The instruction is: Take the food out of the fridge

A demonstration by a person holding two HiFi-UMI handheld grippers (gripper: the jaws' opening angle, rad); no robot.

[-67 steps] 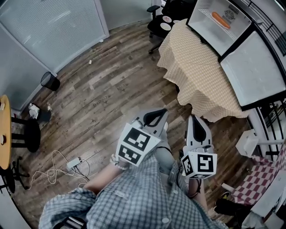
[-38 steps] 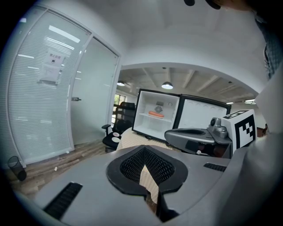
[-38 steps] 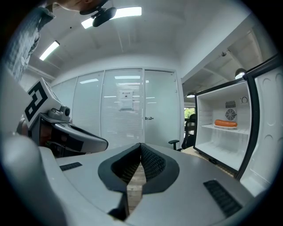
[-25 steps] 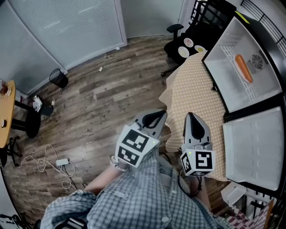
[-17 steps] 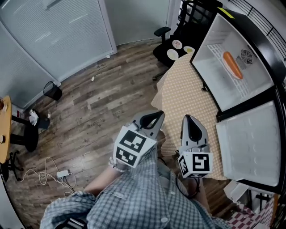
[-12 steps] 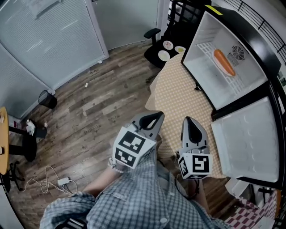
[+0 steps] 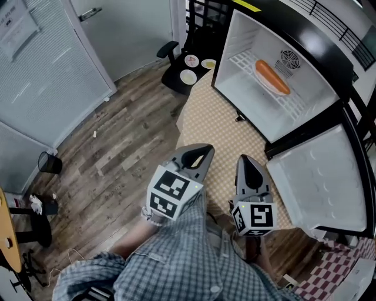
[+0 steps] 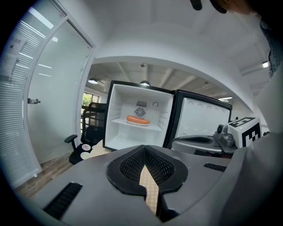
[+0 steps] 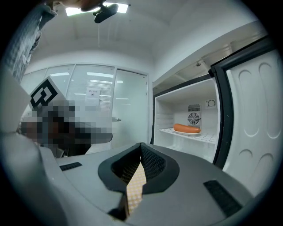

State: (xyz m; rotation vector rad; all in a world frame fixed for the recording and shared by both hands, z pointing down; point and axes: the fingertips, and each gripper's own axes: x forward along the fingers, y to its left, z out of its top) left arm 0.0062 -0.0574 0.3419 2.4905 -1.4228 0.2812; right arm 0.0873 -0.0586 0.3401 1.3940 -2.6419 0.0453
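Facing the open fridge and its sausage, left claw and right claw sit clenched, empty

Head view steeply down from overhead, gripper views level, all sharing the open fridge ahead

We get bright, even indoor light in all three views. From the head view the white inside of the fridge is the brightest patch, nearly washed out, and the wooden floor carries only soft, faint shadows. In the left gripper view a round ceiling lamp glows as a small spot; in the right gripper view a ceiling panel glares at the top. Both gripper views bulge strongly, darken to black at the corners, and blur whatever lies nearest the lens
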